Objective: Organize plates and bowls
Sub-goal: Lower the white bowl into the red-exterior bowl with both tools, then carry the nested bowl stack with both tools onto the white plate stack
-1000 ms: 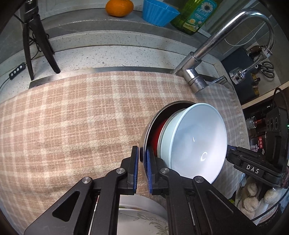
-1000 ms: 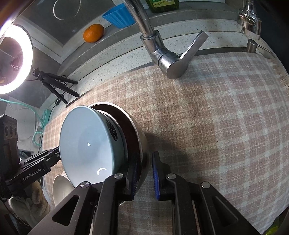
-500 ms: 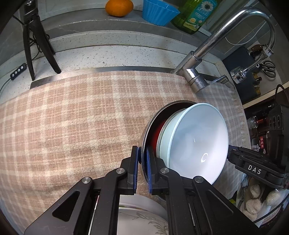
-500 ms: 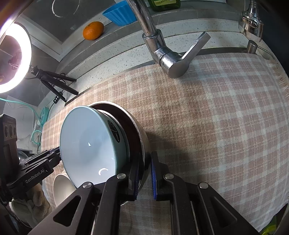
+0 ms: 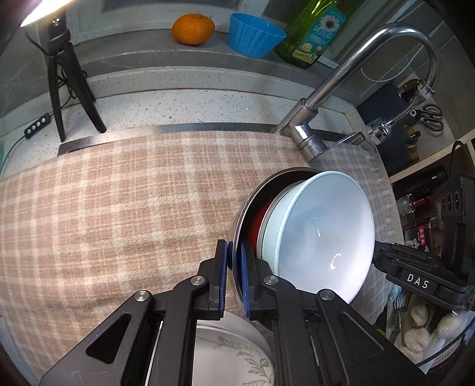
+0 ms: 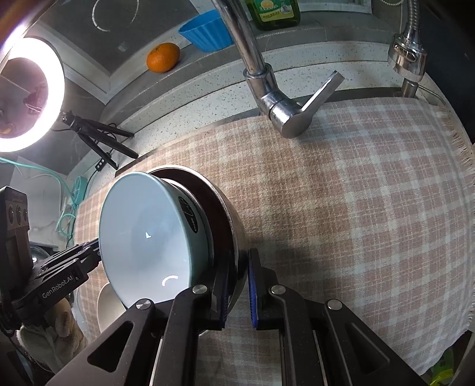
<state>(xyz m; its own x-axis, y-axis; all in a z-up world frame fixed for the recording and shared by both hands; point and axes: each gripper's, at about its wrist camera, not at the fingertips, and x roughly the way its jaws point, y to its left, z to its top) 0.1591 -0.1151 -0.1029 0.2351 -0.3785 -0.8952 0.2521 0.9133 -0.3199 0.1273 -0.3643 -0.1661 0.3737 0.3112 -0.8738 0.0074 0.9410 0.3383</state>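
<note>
A stack of nested bowls hangs tilted above the plaid cloth (image 5: 118, 213). The outer one is a steel bowl (image 5: 257, 193), then a red bowl (image 5: 259, 221), then a pale blue bowl (image 5: 320, 234) innermost. My left gripper (image 5: 234, 255) is shut on the steel bowl's rim on one side. On the opposite side my right gripper (image 6: 239, 267) is shut on the same rim (image 6: 234, 231). Each view also shows the pale blue bowl (image 6: 142, 237) and the other gripper's tips beyond it. A white plate with a leaf pattern (image 5: 237, 350) lies below my left gripper.
The cloth covers the sink, with a chrome tap (image 5: 311, 142) at its far edge. On the ledge behind are an orange (image 5: 193, 28), a blue cup (image 5: 255, 37) and a green bottle (image 5: 314, 32). A tripod (image 5: 63, 86) and ring light (image 6: 26, 95) stand at the left.
The bowl stack and both grippers have risen slightly above the cloth. Both grips on the steel rim are unchanged.
</note>
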